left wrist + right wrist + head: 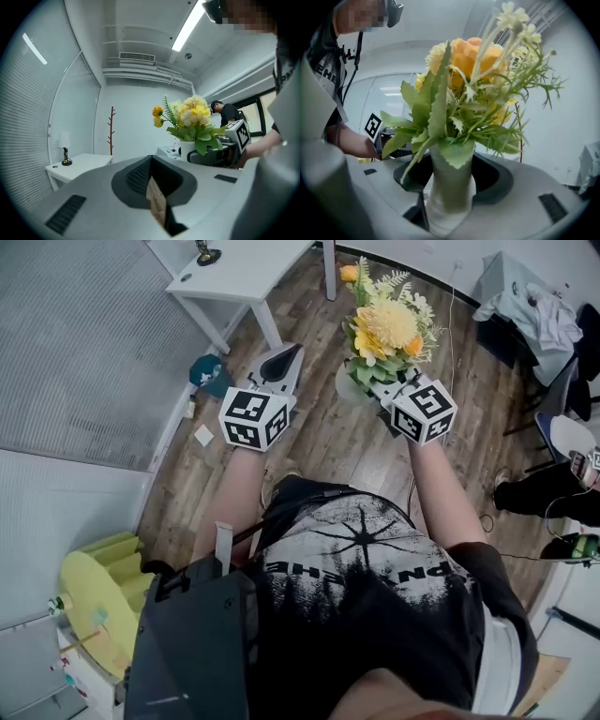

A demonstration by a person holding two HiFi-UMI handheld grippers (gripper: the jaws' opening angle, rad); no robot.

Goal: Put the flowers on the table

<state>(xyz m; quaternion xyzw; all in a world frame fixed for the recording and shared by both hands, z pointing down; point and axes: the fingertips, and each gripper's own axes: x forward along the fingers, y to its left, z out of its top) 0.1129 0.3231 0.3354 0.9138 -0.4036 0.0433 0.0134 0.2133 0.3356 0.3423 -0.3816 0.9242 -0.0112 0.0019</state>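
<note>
A bunch of yellow and orange flowers (386, 326) with green leaves stands in a white vase (349, 386), held in the air over the wooden floor. My right gripper (364, 382) is shut on the vase (450, 192), its jaws wide on both sides of it; the flowers (473, 89) fill the right gripper view. My left gripper (279, 362) hangs to the left of the vase, jaws together and holding nothing. In the left gripper view, the left gripper (152, 187) points towards the flowers (190, 119) and a white table (77, 165). The same table (246, 268) stands ahead at the upper left.
A small lamp (205, 253) stands on the table. A teal object (206, 371) lies on the floor by the wall at left. A chair draped with clothes (534, 315) and a seated person's legs (553, 493) are at right. A bare coat stand (111, 129) stands behind the table.
</note>
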